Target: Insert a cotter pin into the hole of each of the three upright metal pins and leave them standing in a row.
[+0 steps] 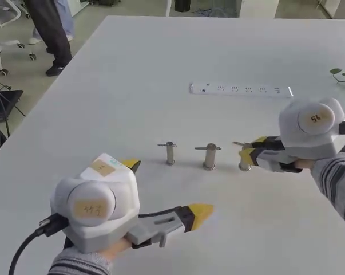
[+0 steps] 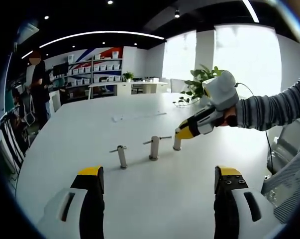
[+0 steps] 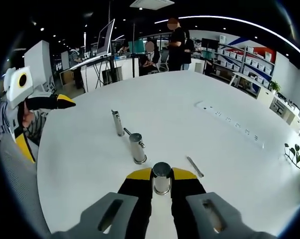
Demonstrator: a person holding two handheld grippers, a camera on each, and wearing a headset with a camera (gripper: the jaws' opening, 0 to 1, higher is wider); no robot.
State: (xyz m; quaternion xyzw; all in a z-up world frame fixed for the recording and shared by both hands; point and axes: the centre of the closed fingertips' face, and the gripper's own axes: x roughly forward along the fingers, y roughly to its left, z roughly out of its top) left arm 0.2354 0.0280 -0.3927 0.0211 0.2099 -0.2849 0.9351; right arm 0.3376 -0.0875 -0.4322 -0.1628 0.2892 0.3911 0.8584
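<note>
- Head view: on the white table [image 1: 103, 114], a row of upright pins runs parallel to the power strip [image 1: 241, 89], on the side of it nearer the person.
- The first metal pin [image 1: 170, 153] and the middle metal pin [image 1: 209, 157] each carry a cotter pin crosswise near the top.
- The right gripper [image 1: 251, 150] is clenched on the third metal pin [image 1: 244, 165] at the right end of the row.
- The loose cotter pin [image 1: 238, 144] lies flat just beside that pin, on its power-strip side.
- The left gripper [image 1: 166, 188] hovers with its jaws released and empty, on the side of the row away from the power strip and well apart from it.
- Left gripper view: its jaws are spread wide, with the row ahead of them and the power strip [image 2: 140, 116] beyond.
- Right gripper view: the third metal pin [image 3: 161, 178] stands upright between the jaws, both pads against its sides.
- The loose cotter pin [image 3: 194, 167] lies just right of the jaws, its long axis slanting away toward the power strip [image 3: 229, 124].
- The right gripper is nearer the cotter pin but occupied.
- The free left gripper would likely have to reach past the row to fetch it.
- I cannot make out the hole in the third pin.
</note>
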